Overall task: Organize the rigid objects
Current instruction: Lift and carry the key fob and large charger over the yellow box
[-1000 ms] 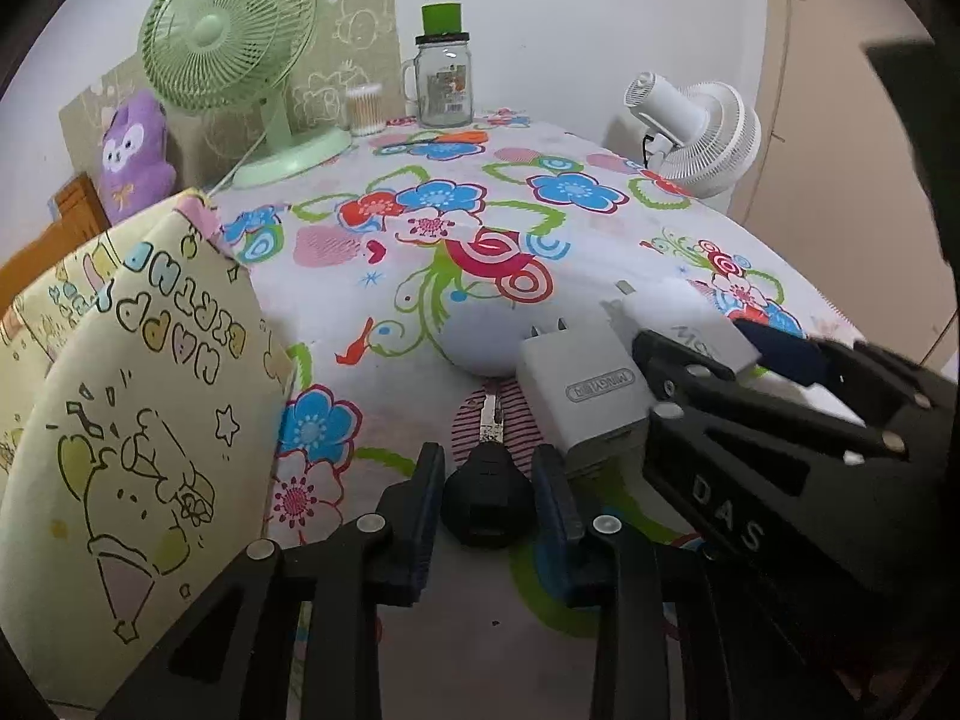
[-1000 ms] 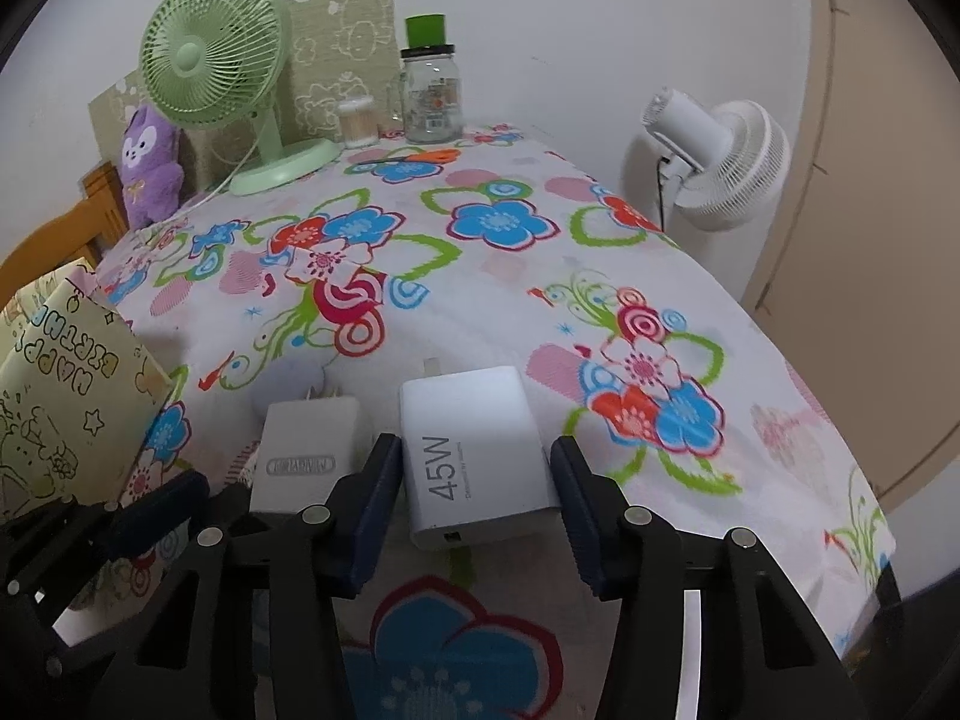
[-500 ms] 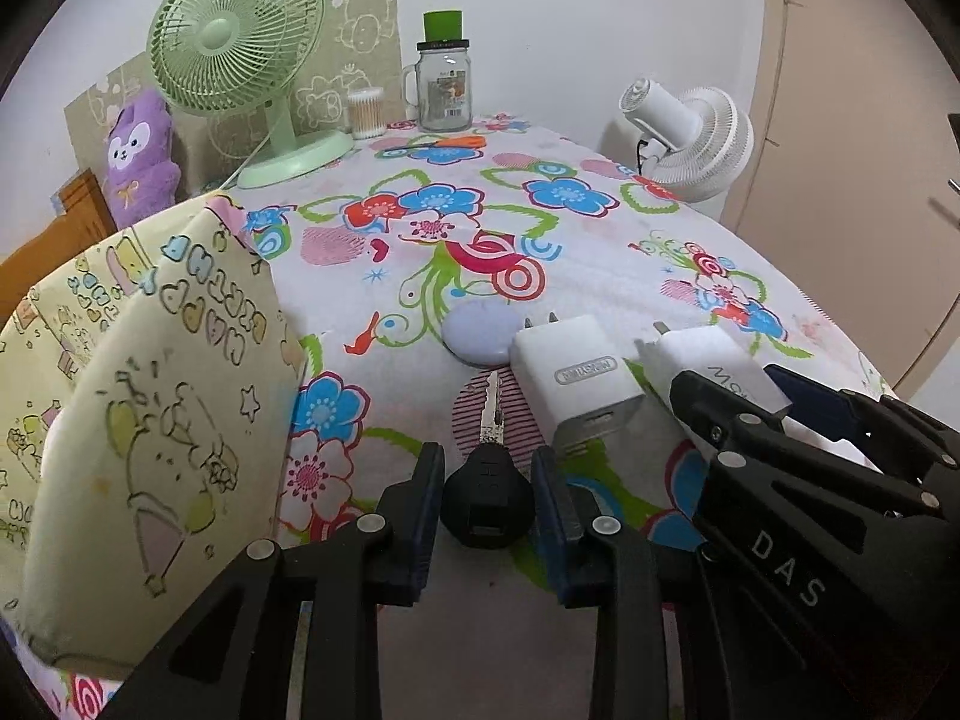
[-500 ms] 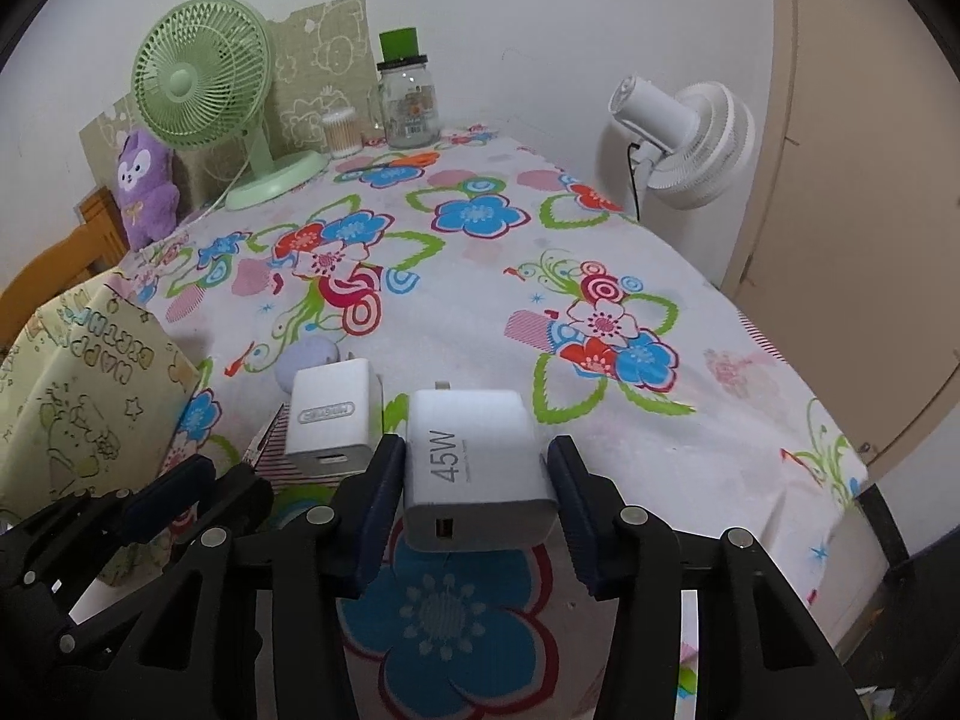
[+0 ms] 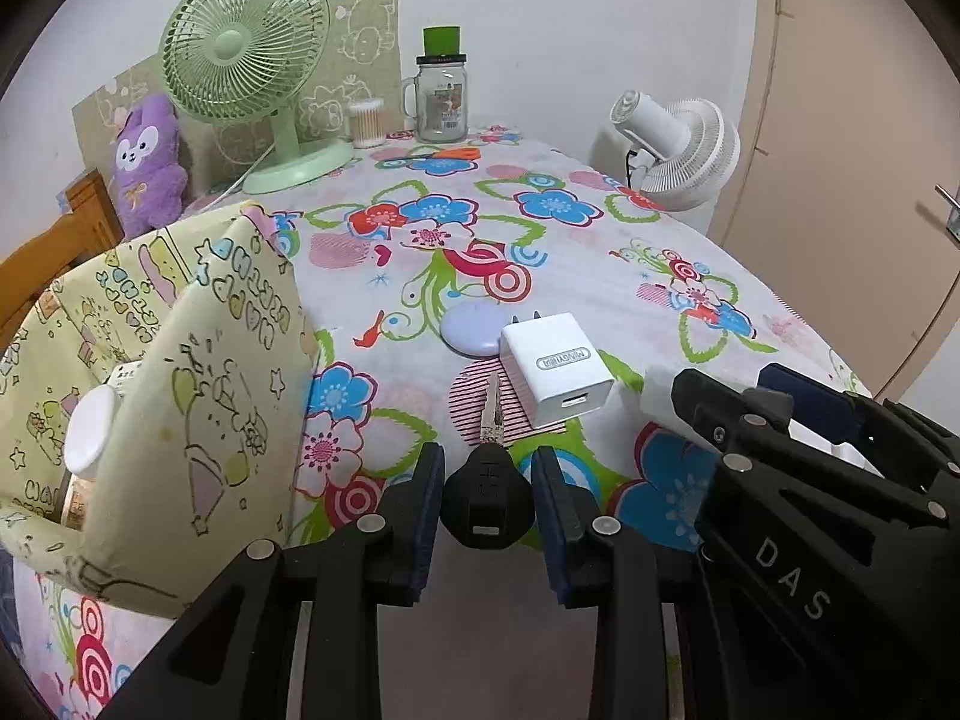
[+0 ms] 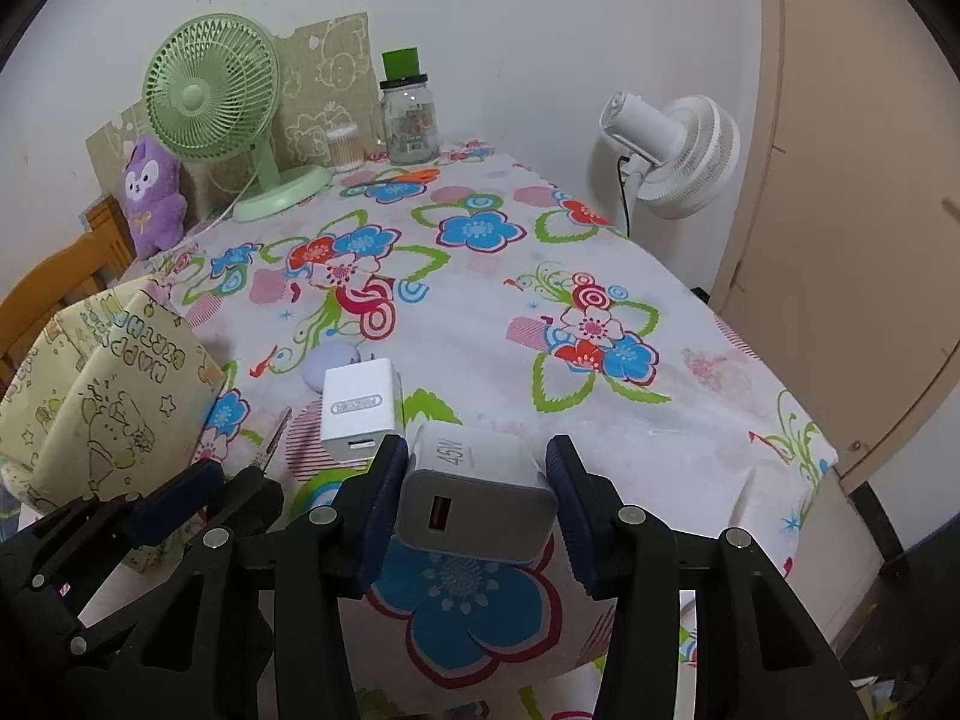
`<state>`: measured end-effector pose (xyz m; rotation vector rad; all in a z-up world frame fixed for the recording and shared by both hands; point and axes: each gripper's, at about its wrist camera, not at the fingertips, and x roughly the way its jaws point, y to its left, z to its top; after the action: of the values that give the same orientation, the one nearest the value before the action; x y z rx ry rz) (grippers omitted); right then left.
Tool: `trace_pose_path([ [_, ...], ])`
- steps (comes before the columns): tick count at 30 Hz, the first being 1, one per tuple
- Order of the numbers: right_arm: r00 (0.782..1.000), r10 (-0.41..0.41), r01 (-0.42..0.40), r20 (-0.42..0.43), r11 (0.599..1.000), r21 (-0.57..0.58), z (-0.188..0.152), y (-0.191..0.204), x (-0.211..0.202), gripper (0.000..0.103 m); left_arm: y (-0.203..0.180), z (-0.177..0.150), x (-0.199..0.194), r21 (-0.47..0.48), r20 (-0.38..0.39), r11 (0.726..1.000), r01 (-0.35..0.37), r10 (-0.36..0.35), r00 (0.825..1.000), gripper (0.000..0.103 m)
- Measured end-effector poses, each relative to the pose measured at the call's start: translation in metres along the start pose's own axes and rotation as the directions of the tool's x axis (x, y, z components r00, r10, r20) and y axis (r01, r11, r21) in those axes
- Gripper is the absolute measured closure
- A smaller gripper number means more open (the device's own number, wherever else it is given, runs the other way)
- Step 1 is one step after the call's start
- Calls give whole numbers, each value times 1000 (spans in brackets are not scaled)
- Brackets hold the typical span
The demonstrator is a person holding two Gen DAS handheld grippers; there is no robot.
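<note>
A: How far along is the sorting, would you say?

B: Partway, by my reading; the yellow bag [image 5: 180,396] already holds a white-capped container [image 5: 90,429], while a small white charger [image 5: 555,369] and a lilac disc [image 5: 471,330] lie on the floral tablecloth [image 5: 570,264], touching each other.

A: And the grippers?

B: The left gripper [image 5: 487,495] is clenched on a black-headed key [image 5: 487,495], blade pointing forward over the cloth; the right gripper [image 6: 477,495] is clamped on a 45W charger [image 6: 477,495], lifted clear of the table near its front edge.

A: Where do they go?

B: Probably into the bag, which stands just left of both; nothing is dropped in yet.

A: So what remains?

B: Two items in hand to deposit; two on the cloth to collect; the green fan [image 5: 246,48] and jar [image 5: 441,99] at the back look like fixtures.
</note>
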<state>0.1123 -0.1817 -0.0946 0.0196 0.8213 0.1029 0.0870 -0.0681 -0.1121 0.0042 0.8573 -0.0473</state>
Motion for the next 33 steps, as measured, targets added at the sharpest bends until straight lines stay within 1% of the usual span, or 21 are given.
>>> trace_pose_path([
  [15,998,-13,14,55,1000,-15,15,15,-37,52,0,13,-31,39,28,999,4,-5,1000,73],
  [20,997,-21,23,71,999,-26,23,22,-49,52,1,20,-43,61,45,998,-12,9,999,73],
  [26,996,-25,29,89,999,-34,31,28,-63,52,4,28,-55,74,58,997,-8,4,998,73],
  [33,993,-24,30,114,998,-49,39,37,-77,52,8,35,-73,87,91,996,-22,14,996,73],
])
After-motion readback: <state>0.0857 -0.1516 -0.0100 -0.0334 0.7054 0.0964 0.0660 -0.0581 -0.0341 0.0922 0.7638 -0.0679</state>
